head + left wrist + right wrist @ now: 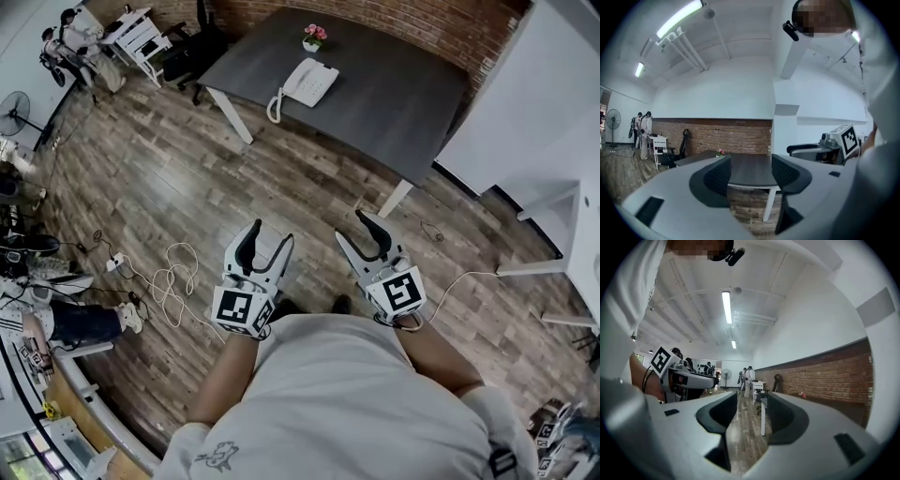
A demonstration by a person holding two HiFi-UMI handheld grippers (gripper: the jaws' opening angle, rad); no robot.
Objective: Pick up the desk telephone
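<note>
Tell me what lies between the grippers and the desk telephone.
In the head view, only bare wood floor, then the dark table's near edge, separates left gripper and right gripper from the desk telephone.

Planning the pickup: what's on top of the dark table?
A white desk telephone with coiled cord and, beyond it, a pot of pink flowers. The tabletop beneath both is covered.

Our head camera looks steeply down, the table [394,84] far ahead. Our gripper cameras look level; all share it.
</note>
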